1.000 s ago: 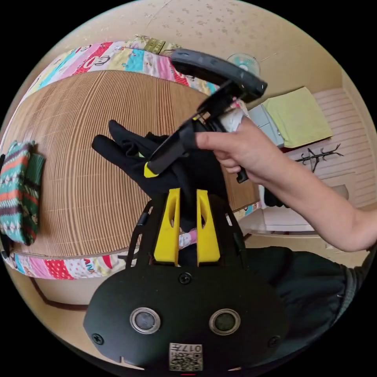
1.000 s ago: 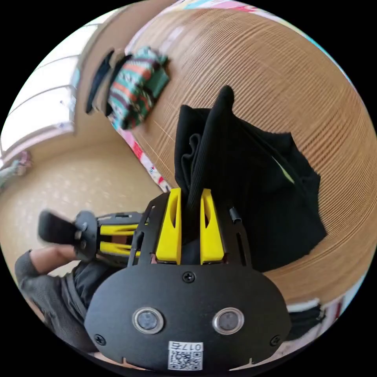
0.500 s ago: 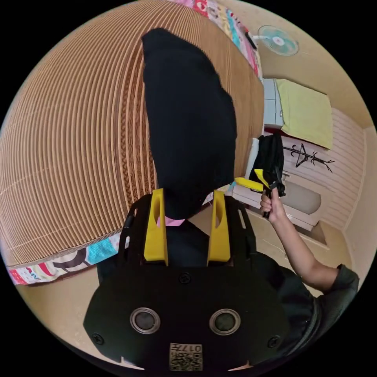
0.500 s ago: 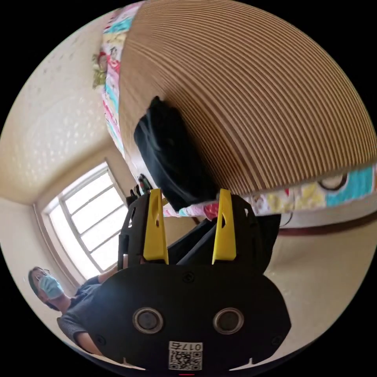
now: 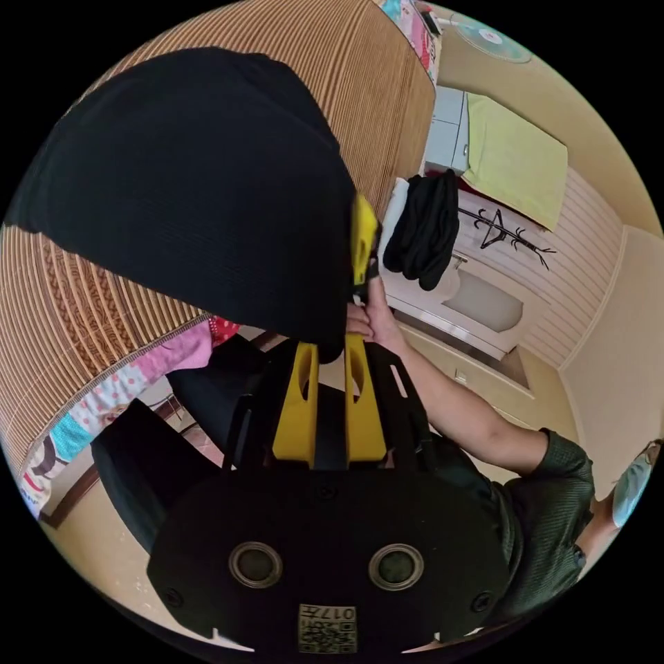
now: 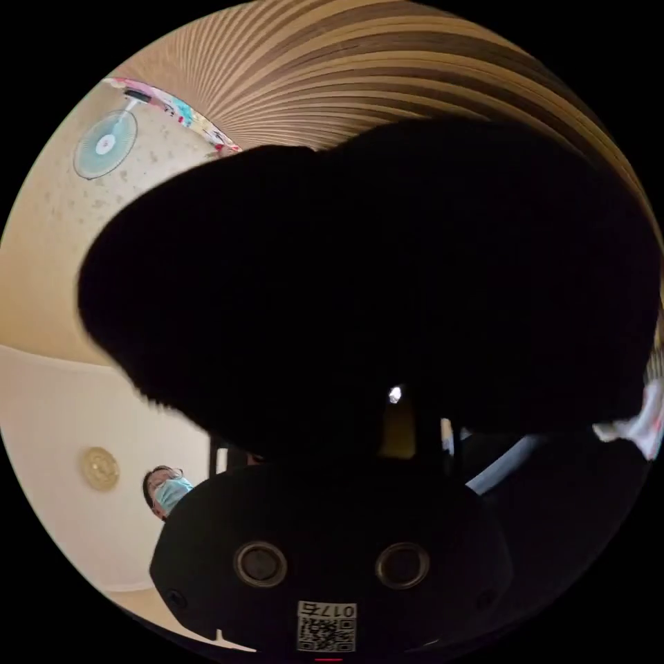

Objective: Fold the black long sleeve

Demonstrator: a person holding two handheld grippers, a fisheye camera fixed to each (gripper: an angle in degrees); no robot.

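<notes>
The black long sleeve (image 5: 200,187) lies on the brown ribbed mat (image 5: 76,325), close up in the left gripper view. My left gripper (image 5: 332,346) is shut on the garment's near edge, with black cloth pinched between its yellow jaws. My right gripper (image 5: 363,235), held in a hand (image 5: 377,321), sits at the same edge just beyond. In the right gripper view the black long sleeve (image 6: 387,277) drapes over my right gripper (image 6: 332,429). One of its jaws shows dimly, standing wide as when open.
The mat's patterned cloth border (image 5: 138,373) runs along the near side. Dark clothes (image 5: 423,228) hang off a white unit, with a yellow-green towel (image 5: 515,159) beyond. A fan (image 6: 104,145) stands on the floor. The person's arm (image 5: 470,422) reaches in from the right.
My left gripper's jaws have shut on the garment's edge. My right gripper has come in from the side to the garment, right beside the left one. Both cameras are now much closer to the cloth.
</notes>
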